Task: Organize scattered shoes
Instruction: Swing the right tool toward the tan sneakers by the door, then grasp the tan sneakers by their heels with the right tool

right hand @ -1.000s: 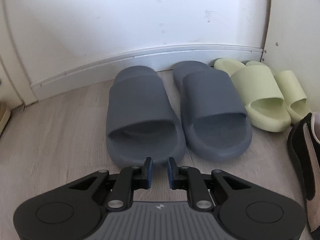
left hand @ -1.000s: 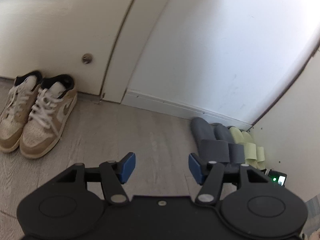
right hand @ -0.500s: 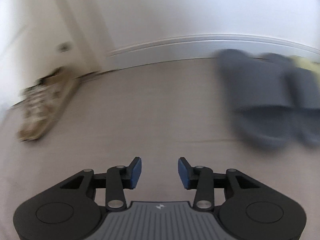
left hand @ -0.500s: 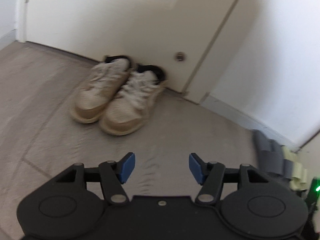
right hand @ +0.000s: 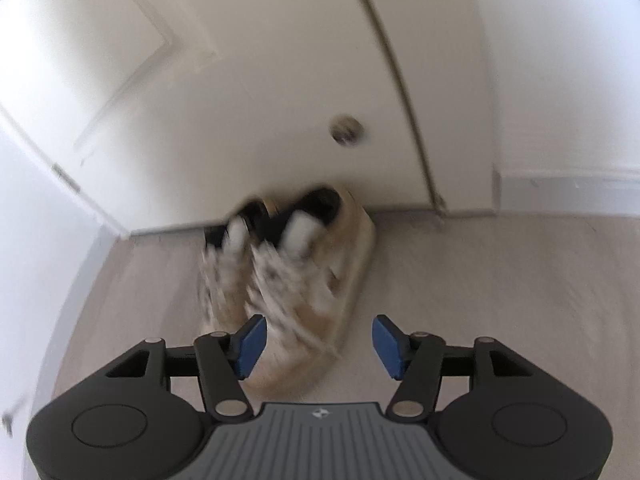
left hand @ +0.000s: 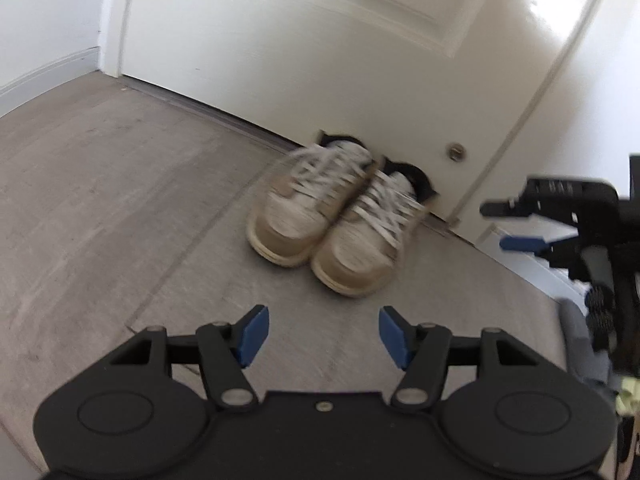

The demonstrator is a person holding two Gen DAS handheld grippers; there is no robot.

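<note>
A pair of tan and white laced sneakers [left hand: 328,232] stands side by side on the floor, heels against a white door. My left gripper [left hand: 322,334] hovers short of their toes, open and with nothing in it. In the left wrist view my right gripper [left hand: 508,226] comes in from the right edge, beside the sneakers. In the right wrist view, which is blurred, the sneakers [right hand: 288,280] lie just ahead of and under my right gripper [right hand: 318,340]. Its jaws are opening. The right sneaker's toe shows in the gap, with the pads clear of it.
The white door [left hand: 320,60] has a round metal fitting [left hand: 456,152] low on it. A white baseboard [right hand: 568,196] runs off to the right. A grey slipper [left hand: 576,320] and a pale green one [left hand: 628,400] peek in at the right edge. Grey wood floor [left hand: 120,200] spreads to the left.
Both views have swung left, away from the grey and green slippers and onto the sneakers. The right gripper went from nearly shut to wide apart and now shows in the left wrist view.
</note>
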